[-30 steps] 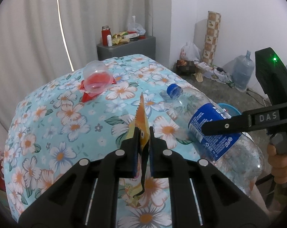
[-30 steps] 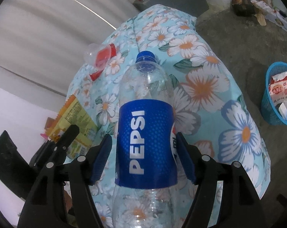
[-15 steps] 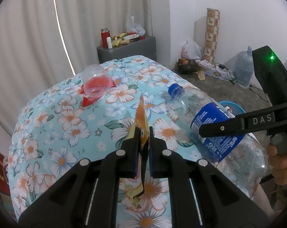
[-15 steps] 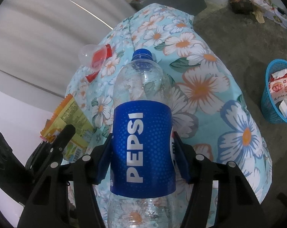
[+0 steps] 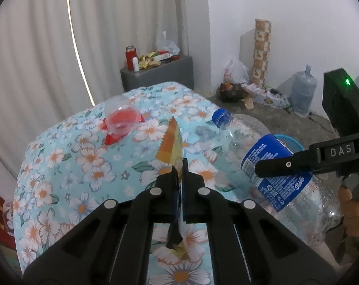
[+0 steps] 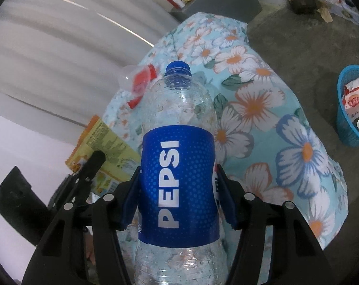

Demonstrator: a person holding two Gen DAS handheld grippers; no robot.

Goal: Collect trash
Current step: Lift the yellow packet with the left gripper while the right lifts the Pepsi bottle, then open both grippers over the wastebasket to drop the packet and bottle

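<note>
1. Left gripper (image 5: 180,166): jaws pressed together on the snack wrapper (image 5: 171,143), pinched at its lower part; serrated top edge stands up above the fingers, a tail hangs below them. Wrapper looks lifted clear of the floral cloth.
2. Right gripper (image 6: 178,190): jaws have just been closing, and now clamp the Pepsi bottle (image 6: 177,142) across its blue label, pads on both sides. Bottle empty, droplets inside, blue cap on, neck pointing away toward the table's far end.
3. Remaining on the table (image 5: 67,166): a clear dome cup (image 5: 122,118) with a red piece under it, near the far left edge.
4. Blue basket (image 6: 345,118) sits on the floor off the table's right side, already holding cartons.
5. Judgement: both picks made; the carry to the basket is next.
6. Doing it well: keep the squeeze on the label band, since the thin wall may buckle or slip. Hold the wrapper firmly; it is light and may flutter free. Lower both over the basket mouth before letting go, bottle first.
</note>
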